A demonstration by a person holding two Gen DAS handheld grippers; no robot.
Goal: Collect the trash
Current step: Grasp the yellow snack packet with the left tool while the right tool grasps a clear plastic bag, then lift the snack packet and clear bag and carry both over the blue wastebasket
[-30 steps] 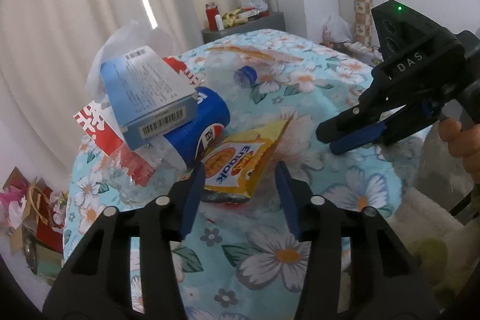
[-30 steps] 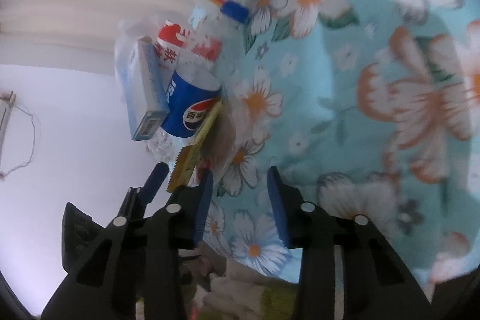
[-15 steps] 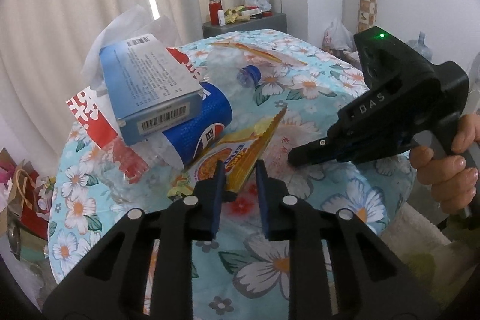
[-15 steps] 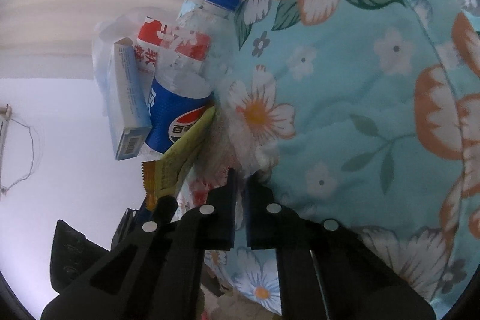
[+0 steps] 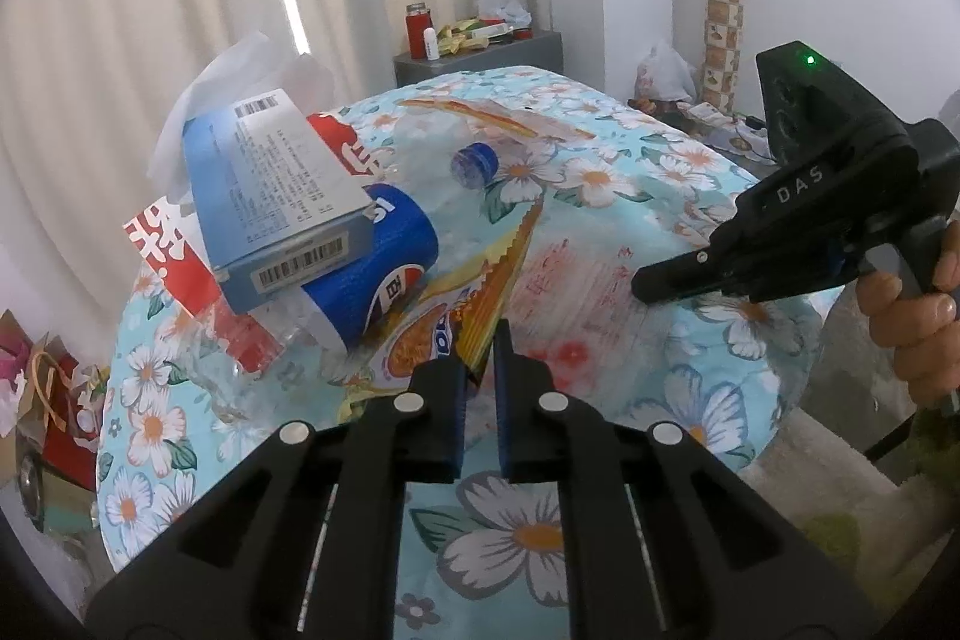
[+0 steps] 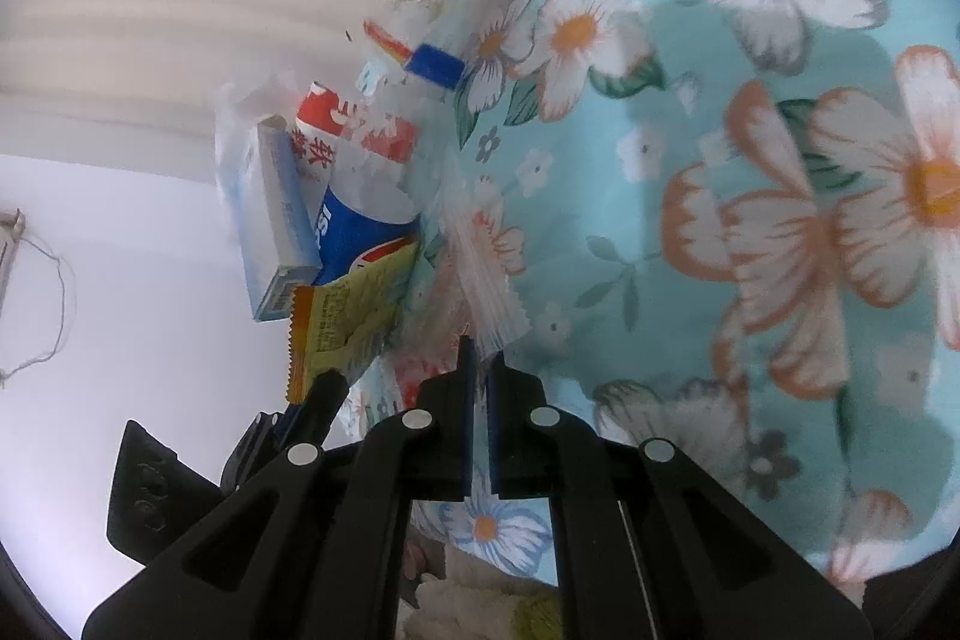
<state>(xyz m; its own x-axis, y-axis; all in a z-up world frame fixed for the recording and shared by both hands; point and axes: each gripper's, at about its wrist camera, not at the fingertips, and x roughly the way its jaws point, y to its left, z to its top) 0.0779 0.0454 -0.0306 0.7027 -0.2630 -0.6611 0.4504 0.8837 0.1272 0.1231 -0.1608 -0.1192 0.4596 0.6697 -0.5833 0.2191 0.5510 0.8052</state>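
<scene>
- Left wrist view: the left gripper (image 5: 479, 388) has its jaws drawn nearly together on the lower edge of a yellow and orange foil snack wrapper (image 5: 480, 301), which stands tilted between them at the near side of the trash heap.
- The heap sits on a round counter under a turquoise flowered cloth (image 5: 600, 520). It holds a crushed clear plastic bottle with a blue Pepsi label (image 5: 384, 280), a blue and white cardboard box (image 5: 276, 196) lying on top of that bottle, a red and white printed bag (image 5: 174, 256) under the box, and a clear bottle with a blue cap (image 5: 474, 163) further back.
- A thin transparent plastic bag with faint red print (image 5: 576, 274) lies spread on the cloth just right of the wrapper. The right gripper (image 5: 645, 286) comes in from the right with its tips pressed together at that bag's edge.
- Right wrist view: the right gripper (image 6: 479, 370) is closed to a narrow slit, pinching the serrated edge of the transparent bag (image 6: 486, 292). The wrapper (image 6: 354, 310) hangs just left, touching the Pepsi bottle (image 6: 354, 232).
- Handling, as a judgement: wrapper and bag are very light, limp and slick, so a firm pinch on a seam or crimped edge suits them best. The bottles are light but springy and rounded, so they are better taken at the neck. The box is stiff and may slide off when the heap shifts.
</scene>
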